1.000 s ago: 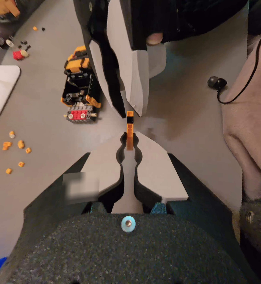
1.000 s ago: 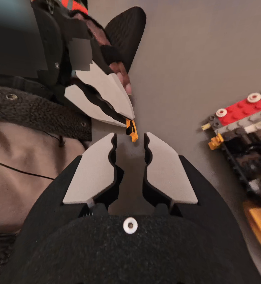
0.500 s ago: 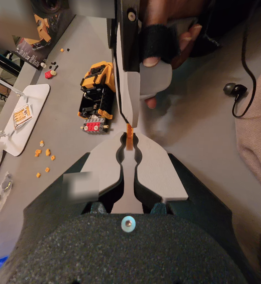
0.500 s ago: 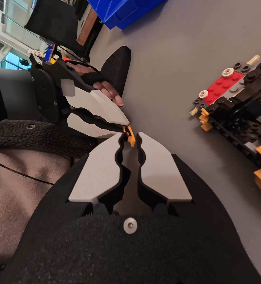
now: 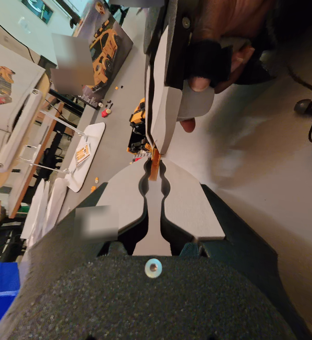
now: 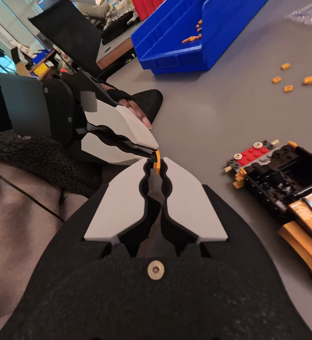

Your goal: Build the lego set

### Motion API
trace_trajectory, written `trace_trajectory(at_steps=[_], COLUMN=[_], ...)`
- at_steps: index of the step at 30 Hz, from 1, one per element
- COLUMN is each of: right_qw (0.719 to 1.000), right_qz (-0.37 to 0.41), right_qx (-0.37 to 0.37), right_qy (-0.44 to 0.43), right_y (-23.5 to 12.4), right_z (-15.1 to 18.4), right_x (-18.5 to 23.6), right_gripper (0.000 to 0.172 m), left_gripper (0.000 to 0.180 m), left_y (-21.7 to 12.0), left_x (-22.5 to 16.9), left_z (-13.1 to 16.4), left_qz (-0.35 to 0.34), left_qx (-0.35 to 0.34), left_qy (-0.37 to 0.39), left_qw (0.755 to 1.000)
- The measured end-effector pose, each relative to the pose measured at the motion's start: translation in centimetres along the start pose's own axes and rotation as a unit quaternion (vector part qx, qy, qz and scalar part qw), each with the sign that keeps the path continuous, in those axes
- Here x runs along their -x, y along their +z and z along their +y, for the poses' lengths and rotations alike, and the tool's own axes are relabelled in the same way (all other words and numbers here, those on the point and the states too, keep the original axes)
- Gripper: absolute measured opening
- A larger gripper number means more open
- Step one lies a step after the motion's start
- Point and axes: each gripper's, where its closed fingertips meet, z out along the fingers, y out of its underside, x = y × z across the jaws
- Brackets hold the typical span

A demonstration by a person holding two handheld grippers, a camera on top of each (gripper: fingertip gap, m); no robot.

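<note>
Black grippers (image 6: 156, 165) – pale grey wavy fingers (image 6: 184, 202), silver screw; fingerless black gloves

Your two grippers (image 6: 156, 161) meet tip to tip over the table (image 6: 216, 119), one small brick piece (image 6: 157, 162) between them; to your right sits the part-built model (image 6: 273, 176), the bin (image 6: 170, 46) behind it.

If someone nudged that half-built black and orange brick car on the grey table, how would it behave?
The half-built black and orange brick car would probably slide rather than roll, since no wheels show under it. Its orange corner clips and small cream pegs stick out and look likely to pop off.
</note>
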Motion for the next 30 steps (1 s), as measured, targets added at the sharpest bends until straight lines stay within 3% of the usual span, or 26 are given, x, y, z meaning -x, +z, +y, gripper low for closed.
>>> trace_trajectory(at_steps=[6, 11, 14, 21, 23, 26, 30], right_qw=[0.997, 0.997, 0.993, 0.950, 0.933, 0.911, 0.893], right_qz=[0.027, 0.009, -0.003, -0.010, -0.012, -0.007, 0.000], right_qx=[-0.014, -0.017, -0.014, 0.005, 0.008, 0.010, 0.006], right_qy=[-0.071, -0.075, -0.115, -0.312, -0.359, -0.413, -0.451], right_y=[-0.4, -1.2, -1.9, -4.2, -4.6, -5.2, -6.0], right_z=[-0.2, -0.3, -0.2, -0.2, -0.1, 0.2, 0.3], right_x=[0.2, 0.5, 1.2, 2.8, 3.3, 3.5, 3.4], right_gripper=[0.010, 0.010, 0.010, 0.010, 0.010, 0.010, 0.010], left_gripper=[0.009, 0.020, 0.023, 0.019, 0.019, 0.022, 0.009], left_y=[-0.2, -0.1, -0.2, -1.4, -1.5, -2.1, -1.0], left_x=[0.0, -0.1, -1.2, -2.2, -2.6, -2.9, -2.9], left_z=[-0.5, -0.7, -1.3, -3.6, -4.7, -6.3, -7.0], left_qz=[0.010, 0.032, 0.105, 0.323, 0.388, 0.487, 0.526], left_qx=[-0.028, -0.045, -0.071, -0.120, -0.123, -0.125, -0.103], left_qy=[-0.019, -0.047, -0.110, -0.321, -0.372, -0.448, -0.497], left_qw=[0.999, 0.997, 0.986, 0.882, 0.834, 0.739, 0.682])
